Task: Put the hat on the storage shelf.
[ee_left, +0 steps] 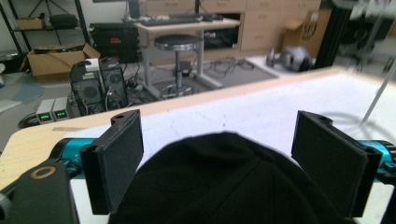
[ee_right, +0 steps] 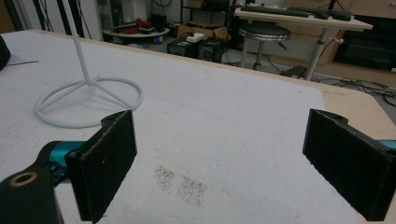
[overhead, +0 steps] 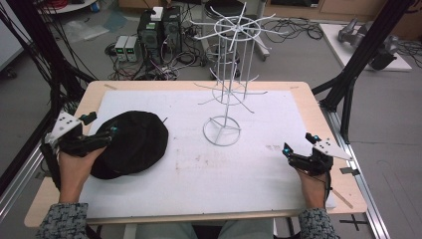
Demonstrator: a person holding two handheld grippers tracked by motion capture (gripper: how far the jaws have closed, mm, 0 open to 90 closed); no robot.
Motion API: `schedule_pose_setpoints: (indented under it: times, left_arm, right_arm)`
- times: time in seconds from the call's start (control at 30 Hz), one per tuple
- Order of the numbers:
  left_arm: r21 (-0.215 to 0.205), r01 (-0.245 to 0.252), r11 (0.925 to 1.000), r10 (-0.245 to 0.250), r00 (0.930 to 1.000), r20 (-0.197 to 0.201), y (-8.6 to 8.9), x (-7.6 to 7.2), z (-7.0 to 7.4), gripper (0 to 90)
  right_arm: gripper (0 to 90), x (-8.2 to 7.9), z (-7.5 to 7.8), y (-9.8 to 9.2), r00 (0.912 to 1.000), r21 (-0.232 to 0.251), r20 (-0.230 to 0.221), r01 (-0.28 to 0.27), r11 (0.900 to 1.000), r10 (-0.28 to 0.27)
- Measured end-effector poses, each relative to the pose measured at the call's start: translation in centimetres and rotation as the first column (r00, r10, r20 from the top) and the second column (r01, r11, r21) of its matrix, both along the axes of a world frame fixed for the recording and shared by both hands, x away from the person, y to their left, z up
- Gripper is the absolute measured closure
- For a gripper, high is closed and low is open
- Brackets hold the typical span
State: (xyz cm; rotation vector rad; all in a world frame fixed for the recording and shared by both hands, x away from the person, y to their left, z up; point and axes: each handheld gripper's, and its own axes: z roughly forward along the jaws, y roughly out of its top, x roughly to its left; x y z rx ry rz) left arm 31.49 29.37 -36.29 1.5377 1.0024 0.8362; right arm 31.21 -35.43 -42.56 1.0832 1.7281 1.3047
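A black cap (overhead: 132,142) lies flat on the white mat (overhead: 249,169) at the left. My left gripper (overhead: 104,134) rests at the cap's left edge, open, its jaws standing either side of the cap's rim (ee_left: 219,182) without closing on it. A white wire rack (overhead: 230,74) with radial hooks stands at the mat's middle back, its ring base (ee_right: 88,100) on the mat. My right gripper (overhead: 298,144) hovers low over the mat's right side, open, with nothing between its jaws (ee_right: 219,168).
A faint grey smudge (ee_right: 180,182) marks the mat ahead of the right gripper. Black frame struts (overhead: 353,64) rise at the table's right and left. Beyond the table's far edge are computer boxes (overhead: 159,30), cables and a stool (ee_left: 180,44).
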Motion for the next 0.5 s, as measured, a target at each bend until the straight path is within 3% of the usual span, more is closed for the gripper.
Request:
schedule_pose_setpoints:
  times: [0.13, 0.5]
  left_arm:
    - [0.063, 0.023, 0.9978, -0.022, 0.9995, -0.025, -0.9, 0.6, -0.9, 17.9]
    - [0.146, 0.099, 0.9843, -0.083, 0.9904, -0.111, -3.1, 2.5, -2.3, 20.2]
  right_arm:
    - [8.9, -0.1, 0.0, -0.2, 1.0, 0.013, 0.0, 0.007, 1.0, -0.007]
    - [8.9, -0.8, -0.1, -0.9, 0.9999, 0.02, -0.009, 0.014, 1.0, -0.014]
